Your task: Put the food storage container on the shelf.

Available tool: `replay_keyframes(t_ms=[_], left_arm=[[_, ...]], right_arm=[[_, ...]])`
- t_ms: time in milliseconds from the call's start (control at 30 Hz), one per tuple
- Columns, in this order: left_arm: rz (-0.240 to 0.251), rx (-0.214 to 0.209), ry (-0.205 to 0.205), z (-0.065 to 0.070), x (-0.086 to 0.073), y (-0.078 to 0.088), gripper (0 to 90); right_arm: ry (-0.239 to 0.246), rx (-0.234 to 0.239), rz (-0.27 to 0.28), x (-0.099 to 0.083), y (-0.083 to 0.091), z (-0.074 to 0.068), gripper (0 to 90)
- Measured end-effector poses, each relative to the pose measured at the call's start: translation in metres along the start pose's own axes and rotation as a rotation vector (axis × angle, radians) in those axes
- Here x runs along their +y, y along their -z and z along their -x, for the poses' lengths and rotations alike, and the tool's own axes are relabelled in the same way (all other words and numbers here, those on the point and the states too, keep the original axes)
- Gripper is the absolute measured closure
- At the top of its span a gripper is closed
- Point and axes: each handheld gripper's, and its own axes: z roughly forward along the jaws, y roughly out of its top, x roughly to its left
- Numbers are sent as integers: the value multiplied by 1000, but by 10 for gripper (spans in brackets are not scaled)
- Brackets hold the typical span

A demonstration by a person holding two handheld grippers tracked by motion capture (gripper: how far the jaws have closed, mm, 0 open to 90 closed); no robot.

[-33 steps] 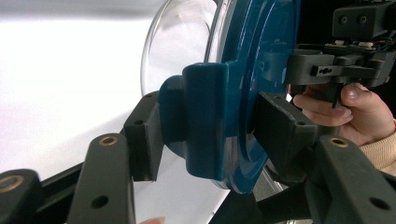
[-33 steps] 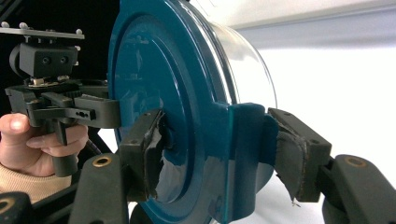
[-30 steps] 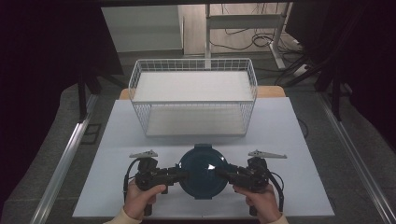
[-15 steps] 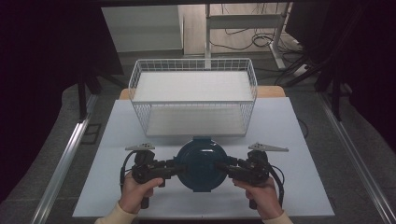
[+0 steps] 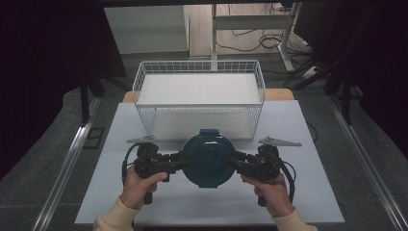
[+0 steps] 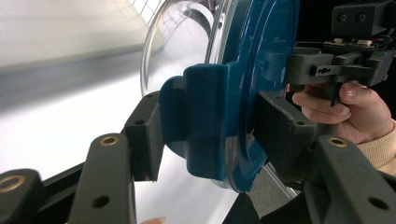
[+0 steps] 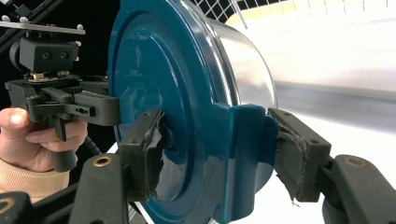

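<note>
Between tools: blue-lidded container (image 5: 208,160), left tool (image 5: 179,163) and right tool (image 5: 230,161) clamping side latches (above table)

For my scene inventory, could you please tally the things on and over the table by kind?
Blue-lidded round container, held by both grippers: 1
White wire basket: 1
White mat on the table: 1
Hand-held grippers, left gripper and right gripper: 2
Total: 5
</note>
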Motion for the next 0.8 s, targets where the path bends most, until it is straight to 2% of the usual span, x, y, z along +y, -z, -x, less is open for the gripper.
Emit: replay_keyframes(t_ms=[800], left_arm=[[17,-4,-37,4,54,9,454]], right_arm=[[24,6,19,53,4,-5,392]])
